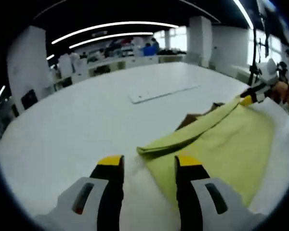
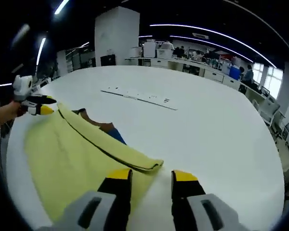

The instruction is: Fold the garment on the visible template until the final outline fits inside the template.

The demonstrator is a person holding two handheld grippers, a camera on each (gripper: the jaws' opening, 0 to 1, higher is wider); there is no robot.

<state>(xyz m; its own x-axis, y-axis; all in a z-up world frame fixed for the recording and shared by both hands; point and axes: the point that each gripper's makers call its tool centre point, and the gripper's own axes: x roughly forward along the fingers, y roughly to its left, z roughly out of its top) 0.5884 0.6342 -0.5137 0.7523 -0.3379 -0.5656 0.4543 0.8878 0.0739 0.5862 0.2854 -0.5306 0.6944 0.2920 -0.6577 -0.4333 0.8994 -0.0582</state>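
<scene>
The yellow garment point(image 1: 221, 144) lies half-folded on the white table point(image 1: 77, 125), nearer than the flat template point(image 1: 161, 91). Both grippers, left point(image 1: 148, 164) and right point(image 2: 151, 177), gape empty at its corners. The loose fold may slip open.

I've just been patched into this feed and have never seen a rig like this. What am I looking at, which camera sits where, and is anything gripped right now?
There is no robot here. A person holds a two-jaw tool in each hand, and a fisheye camera rides on each tool, looking forward along its yellow-tipped jaws.

The left gripper view looks out from the left hand-held gripper, and the right gripper view from the right hand-held gripper. Each tool also appears small at the side of the other's view.

A yellow-green garment, partly folded, lies on a big white table. Some brown cloth peeks out from under it. A flat white strip lies farther back.

Both pairs of jaws stand open at the corners of the fold, and nothing looks clamped.
</scene>
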